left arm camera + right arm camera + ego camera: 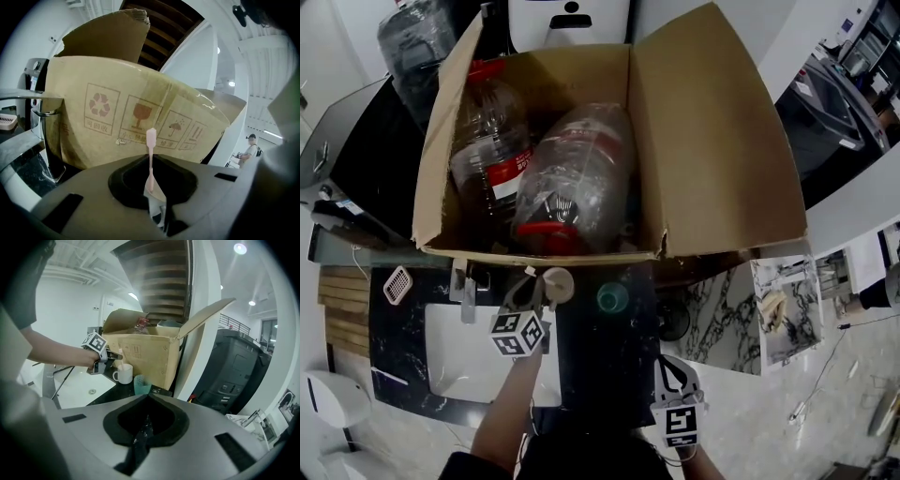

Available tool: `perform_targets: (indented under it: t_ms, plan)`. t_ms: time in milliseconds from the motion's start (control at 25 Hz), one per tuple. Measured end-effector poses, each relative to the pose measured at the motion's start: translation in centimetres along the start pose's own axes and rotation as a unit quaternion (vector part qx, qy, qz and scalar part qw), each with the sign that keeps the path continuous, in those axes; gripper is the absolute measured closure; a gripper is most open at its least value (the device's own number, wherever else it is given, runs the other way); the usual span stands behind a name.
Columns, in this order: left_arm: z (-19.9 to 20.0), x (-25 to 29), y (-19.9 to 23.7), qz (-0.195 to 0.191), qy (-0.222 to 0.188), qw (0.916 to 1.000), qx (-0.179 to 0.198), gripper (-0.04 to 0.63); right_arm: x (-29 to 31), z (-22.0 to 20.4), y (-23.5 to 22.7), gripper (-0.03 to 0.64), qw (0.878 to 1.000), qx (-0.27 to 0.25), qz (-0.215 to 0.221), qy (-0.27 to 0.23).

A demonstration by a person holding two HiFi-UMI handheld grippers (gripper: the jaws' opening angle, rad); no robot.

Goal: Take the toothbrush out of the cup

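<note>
A pink toothbrush [151, 140] stands upright between the jaws of my left gripper [150, 183], which is shut on its thin stem. In the right gripper view the toothbrush [120, 361] still reaches down into the white cup [124, 374], with the left gripper [111, 356] just above the rim. In the head view the left gripper [532, 289] sits beside the white cup [558, 282] on the dark counter. My right gripper [672, 375] hangs low and to the right, away from the cup; its jaws [143, 427] are shut and hold nothing.
A large open cardboard box [712, 141] holding big water bottles [577, 178] stands right behind the cups. A teal cup [612, 298] sits right of the white one. A chrome faucet [465, 292] and white sink [478, 366] lie to the left.
</note>
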State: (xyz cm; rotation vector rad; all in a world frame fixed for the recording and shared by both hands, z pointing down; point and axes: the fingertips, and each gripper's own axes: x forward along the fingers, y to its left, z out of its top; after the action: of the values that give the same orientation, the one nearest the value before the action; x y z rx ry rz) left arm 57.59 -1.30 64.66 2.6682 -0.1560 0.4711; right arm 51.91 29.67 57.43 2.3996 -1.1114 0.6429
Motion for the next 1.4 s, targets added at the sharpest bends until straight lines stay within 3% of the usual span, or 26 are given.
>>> perform_targets:
  t_ms: [440,880,1080,1240,1400]
  plan:
    - [4.4,-5.5,-4.3,-0.006,-0.061,0.9977,0.03,0.552,-3.8,1.2,-0.2,0.603,0.999,0.011,0.002,-0.047]
    - [7.6,-17.3,-9.7,0.015,-0.132,0.9902,0.045,0.553,-6.4,3.2,2.6,0.603,0.988,0.035,0.072,-0.135]
    - [6.9,-21.8,-11.2,0.025,-0.133,0.9895,0.05,0.553,-6.5,3.5,3.4,0.603,0.982,0.046,0.102,-0.151]
    - [4.7,-24.9,-11.2,0.038,-0.117,0.9908,0.056,0.552,-6.4,2.7,4.2,0.603,0.983,0.06,0.108,-0.136]
    - [2.7,-27.5,-10.4,0.037,-0.103,0.9925,0.055,0.554,-6.0,3.0,7.2,0.603,0.98,0.06,0.132,-0.135]
